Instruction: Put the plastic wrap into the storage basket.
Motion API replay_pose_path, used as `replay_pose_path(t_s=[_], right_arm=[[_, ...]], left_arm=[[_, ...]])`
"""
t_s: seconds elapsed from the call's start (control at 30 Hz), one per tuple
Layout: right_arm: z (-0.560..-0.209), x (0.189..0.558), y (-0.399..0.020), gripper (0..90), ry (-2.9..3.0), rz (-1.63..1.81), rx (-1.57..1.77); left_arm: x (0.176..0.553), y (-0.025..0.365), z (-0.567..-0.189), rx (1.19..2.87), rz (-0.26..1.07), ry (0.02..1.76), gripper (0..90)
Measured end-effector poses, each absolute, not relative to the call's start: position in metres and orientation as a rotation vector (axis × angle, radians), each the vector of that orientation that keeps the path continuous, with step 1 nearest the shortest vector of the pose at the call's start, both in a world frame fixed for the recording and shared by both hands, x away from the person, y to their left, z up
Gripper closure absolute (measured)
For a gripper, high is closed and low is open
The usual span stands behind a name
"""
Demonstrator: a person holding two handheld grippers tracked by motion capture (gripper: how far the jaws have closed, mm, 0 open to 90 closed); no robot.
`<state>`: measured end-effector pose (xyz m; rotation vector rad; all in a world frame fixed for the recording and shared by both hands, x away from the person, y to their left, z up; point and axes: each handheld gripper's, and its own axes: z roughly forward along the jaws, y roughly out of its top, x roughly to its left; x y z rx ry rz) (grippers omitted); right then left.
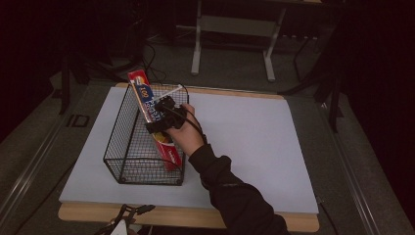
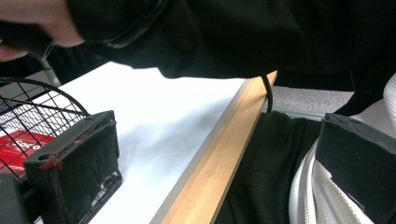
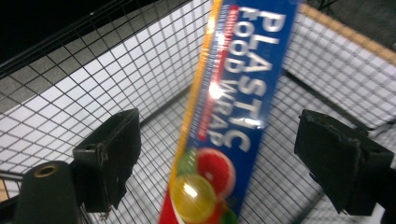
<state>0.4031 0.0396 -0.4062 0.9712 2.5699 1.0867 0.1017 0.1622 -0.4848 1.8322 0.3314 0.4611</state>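
Right claw (image 3: 217, 154) gapes around the plastic wrap box (image 3: 233, 112), untouching.

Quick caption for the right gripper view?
Open right tongs straddling a long blue plastic-wrap box leaning inside a black wire basket.

Your right gripper (image 1: 164, 115) reached out with jaws spread wide; your left gripper (image 1: 128, 215) hung open below the table's near edge.

The high view is dim, dark toward its edges. Glare spots shine on the slightly blurred plastic wrap box (image 3: 229, 121); the near sleeve (image 2: 210, 32) is soft.
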Motion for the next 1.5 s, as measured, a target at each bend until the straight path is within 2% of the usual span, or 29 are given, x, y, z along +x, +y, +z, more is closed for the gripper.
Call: replay_pose_path(t_s=[0.33, 0.63, 1.5], right_arm=[[-0.388, 0.396, -0.015, 14.8, 2.491, 1.111, 0.988], [-0.39, 0.391, -0.061, 14.9, 2.423, 1.13, 1.01], [-0.447, 0.347, -0.165, 13.7, 2.336, 1.093, 1.01]], left_arm=[[0.103, 0.161, -0.486, 1.84, 0.458, 0.337, 0.0], [0.103, 0.16, -0.487, 1.847, 0.457, 0.339, 0.1], [0.105, 0.158, -0.488, 1.862, 0.451, 0.342, 0.1]])
